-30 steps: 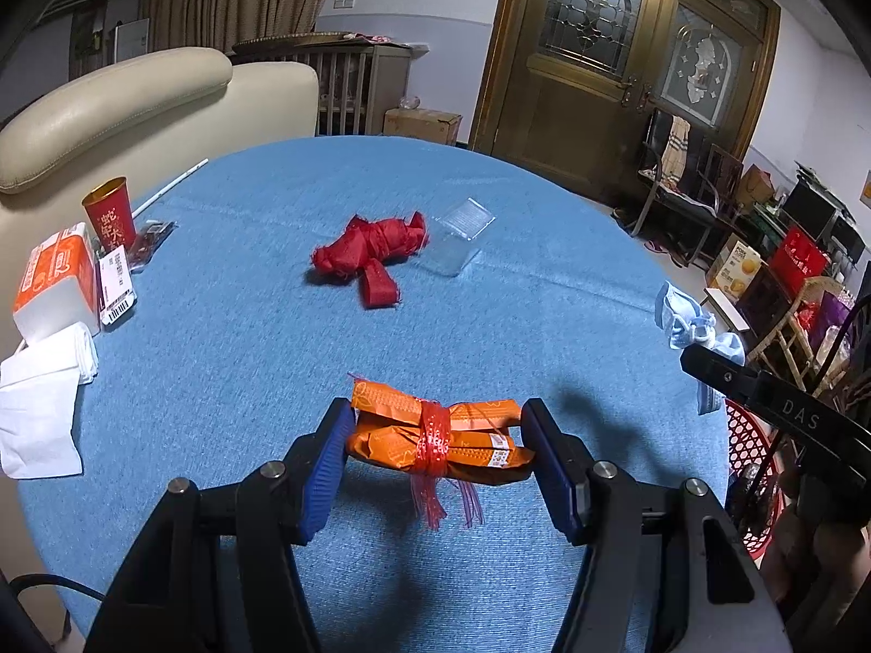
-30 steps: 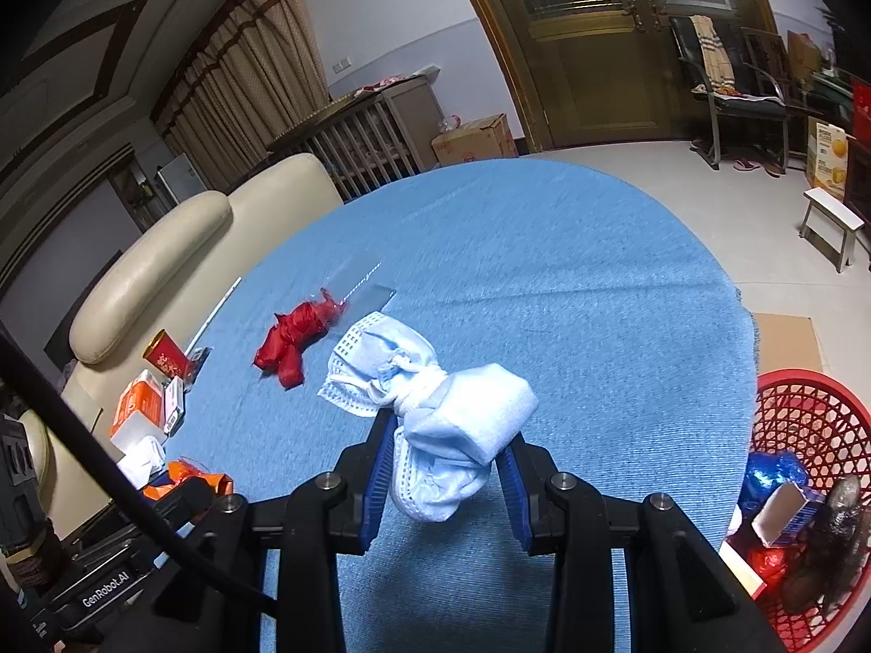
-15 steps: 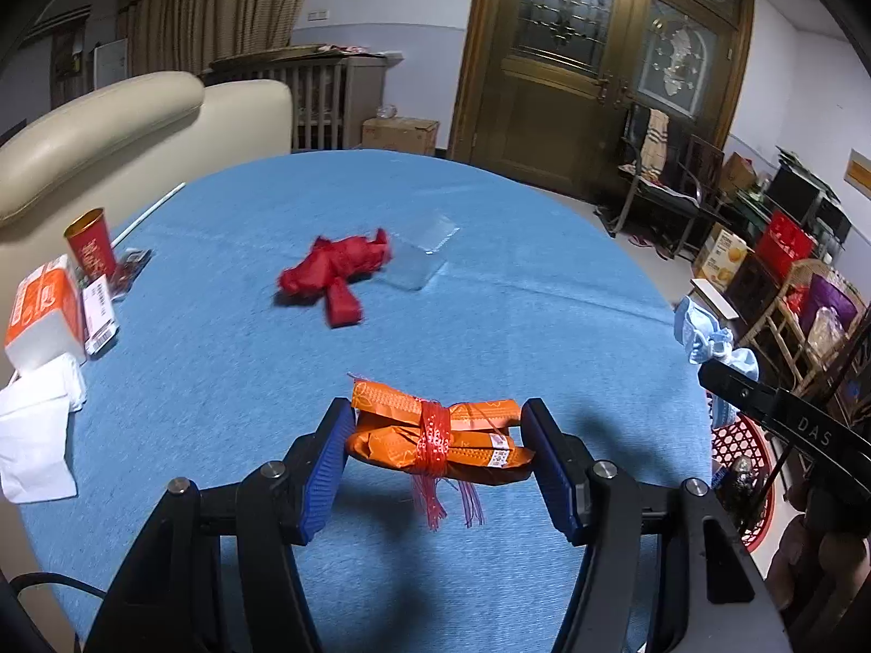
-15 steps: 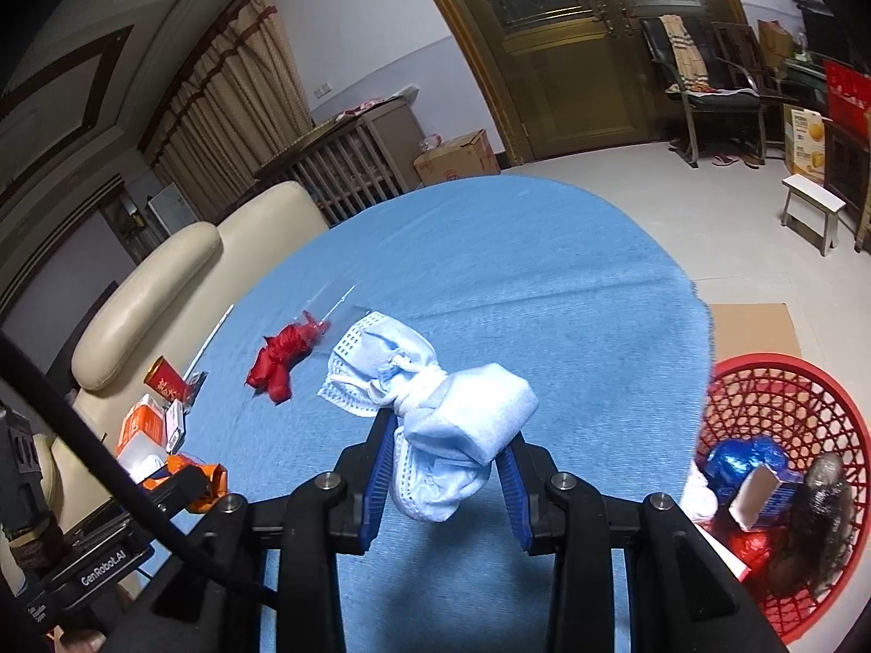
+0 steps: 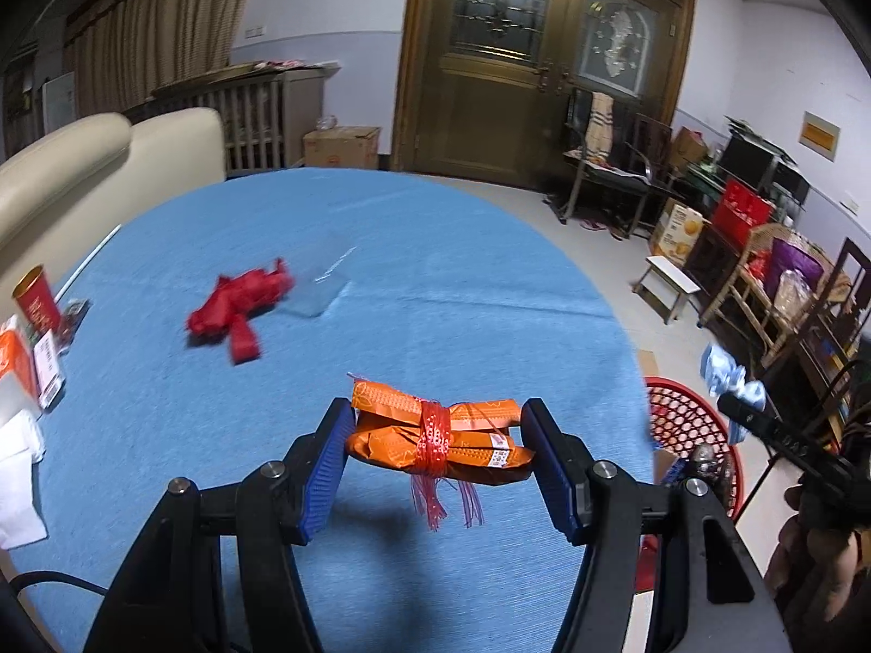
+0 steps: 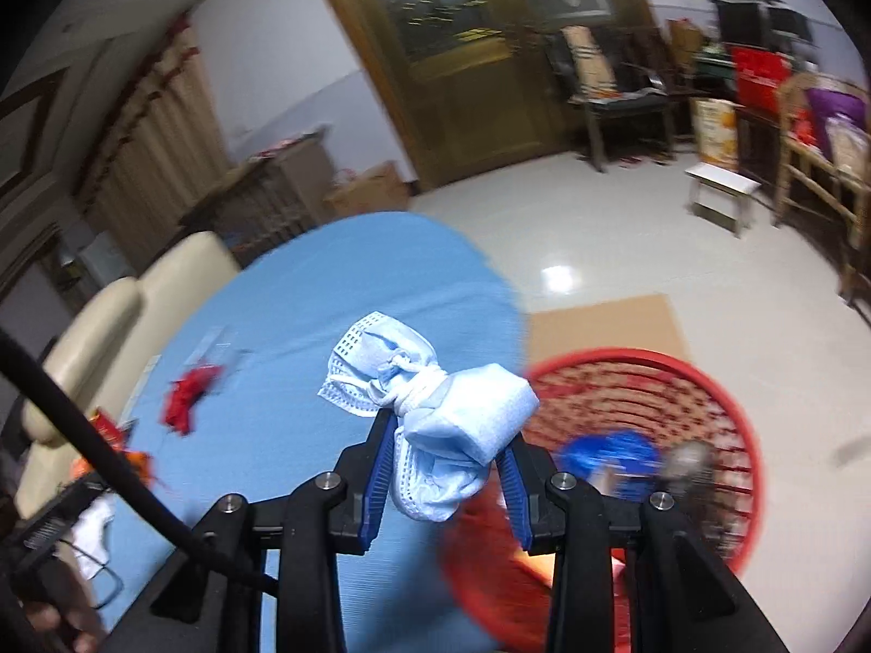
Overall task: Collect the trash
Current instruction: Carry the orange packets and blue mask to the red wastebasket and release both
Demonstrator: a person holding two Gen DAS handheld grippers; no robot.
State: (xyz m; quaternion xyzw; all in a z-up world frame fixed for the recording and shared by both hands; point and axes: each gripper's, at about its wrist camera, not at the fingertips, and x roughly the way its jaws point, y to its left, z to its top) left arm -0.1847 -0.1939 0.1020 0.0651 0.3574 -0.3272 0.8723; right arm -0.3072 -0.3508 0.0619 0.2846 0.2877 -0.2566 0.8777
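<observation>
Trash first: my left gripper is clamped on the orange wrapper bundle, held above the blue table. My right gripper pinches the balled blue masks at the table's edge, red basket just beyond. Red wrapper lies mid-table.

Two hand-held grippers are in view, the left one clamping one orange wrapper bundle tied with red ribbon and the right one clamping one knotted pale-blue face-mask bundle. On the blue-clothed round counter lie one crumpled red plastic wrapper, one clear flat plastic lid, one red paper cup and one orange-and-white tissue pack. One red mesh plastic basket stands on the floor.
</observation>
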